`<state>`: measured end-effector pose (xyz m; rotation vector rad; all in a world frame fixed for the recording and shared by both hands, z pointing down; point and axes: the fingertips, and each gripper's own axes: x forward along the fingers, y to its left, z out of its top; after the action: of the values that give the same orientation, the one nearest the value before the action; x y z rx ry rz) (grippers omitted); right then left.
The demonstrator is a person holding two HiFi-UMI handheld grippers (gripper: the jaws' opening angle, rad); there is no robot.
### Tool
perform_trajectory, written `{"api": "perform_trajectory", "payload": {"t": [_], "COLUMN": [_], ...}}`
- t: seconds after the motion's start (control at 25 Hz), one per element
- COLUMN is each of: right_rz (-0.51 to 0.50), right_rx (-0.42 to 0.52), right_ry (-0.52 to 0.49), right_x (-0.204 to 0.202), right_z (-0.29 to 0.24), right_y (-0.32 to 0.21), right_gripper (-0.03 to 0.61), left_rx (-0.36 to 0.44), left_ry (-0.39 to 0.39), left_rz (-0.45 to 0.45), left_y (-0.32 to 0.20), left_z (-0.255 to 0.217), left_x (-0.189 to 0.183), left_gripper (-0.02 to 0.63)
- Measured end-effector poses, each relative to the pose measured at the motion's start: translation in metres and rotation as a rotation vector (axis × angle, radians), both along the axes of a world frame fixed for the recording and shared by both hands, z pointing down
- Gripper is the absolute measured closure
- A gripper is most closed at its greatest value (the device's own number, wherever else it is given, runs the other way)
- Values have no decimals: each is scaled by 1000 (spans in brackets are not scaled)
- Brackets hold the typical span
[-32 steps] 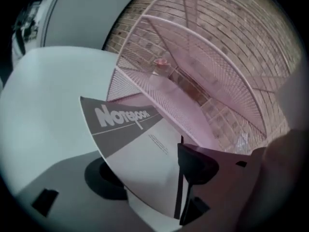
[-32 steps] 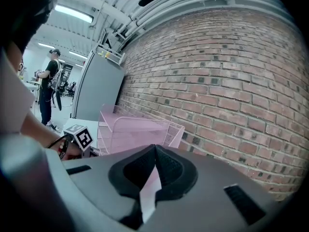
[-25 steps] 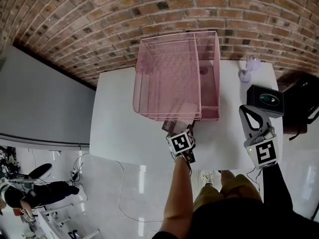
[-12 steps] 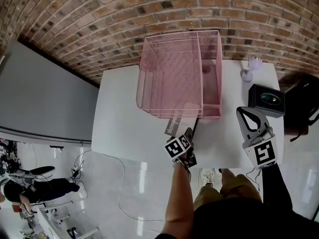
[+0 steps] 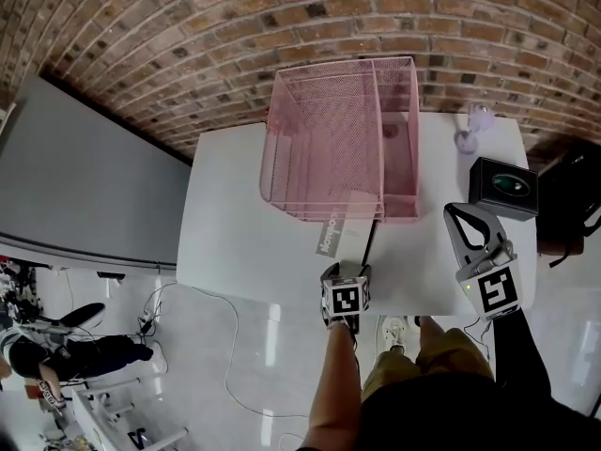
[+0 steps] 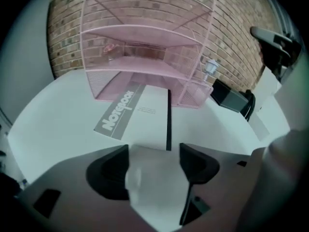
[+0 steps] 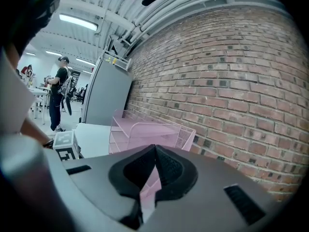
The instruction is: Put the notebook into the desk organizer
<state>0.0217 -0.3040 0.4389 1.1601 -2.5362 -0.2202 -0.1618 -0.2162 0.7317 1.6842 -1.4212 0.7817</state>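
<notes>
The notebook lay flat on the white table. Its far end was tucked into the bottom slot of the pink desk organizer. Its near end stuck out toward the person. The left gripper sat just in front of that near end (not touching it). Its 2 jaws were wide apart and closing a little, and only white table showed between them. The right gripper was off to the side, near a black box. Its 2 jaws were pressed together with nothing in them.
</notes>
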Motion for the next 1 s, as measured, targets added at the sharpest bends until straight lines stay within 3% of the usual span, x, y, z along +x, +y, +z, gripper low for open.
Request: {"api": "perform_trajectory", "payload": {"t": [0.04, 0.08, 0.12, 0.28, 0.68, 0.88, 1.0], "right_rz": [2, 3, 4, 10, -14, -30, -33], "right_rx": [-1, -1, -2, -11, -28, -37, -34], "right_ry": [0, 0, 0, 0, -10, 8, 19], "right_x": [1, 2, 3, 9, 9, 9, 12], "right_z": [0, 1, 1, 6, 15, 20, 21], "right_y": [0, 0, 0, 0, -5, -7, -9], "right_gripper": [557, 557, 557, 557, 557, 557, 557], "left_rx": [7, 17, 26, 35, 32, 156, 197], "left_ry": [-35, -72, -105, -167, -136, -98, -118], "left_rz": [8, 6, 7, 63, 89, 91, 121], "left_y": [1, 0, -1, -6, -27, -66, -98], "left_z": [2, 3, 4, 5, 4, -13, -19], "left_x": [-3, -7, -11, -12, -11, 1, 7], "left_gripper": [358, 544, 594, 597, 598, 598, 598]}}
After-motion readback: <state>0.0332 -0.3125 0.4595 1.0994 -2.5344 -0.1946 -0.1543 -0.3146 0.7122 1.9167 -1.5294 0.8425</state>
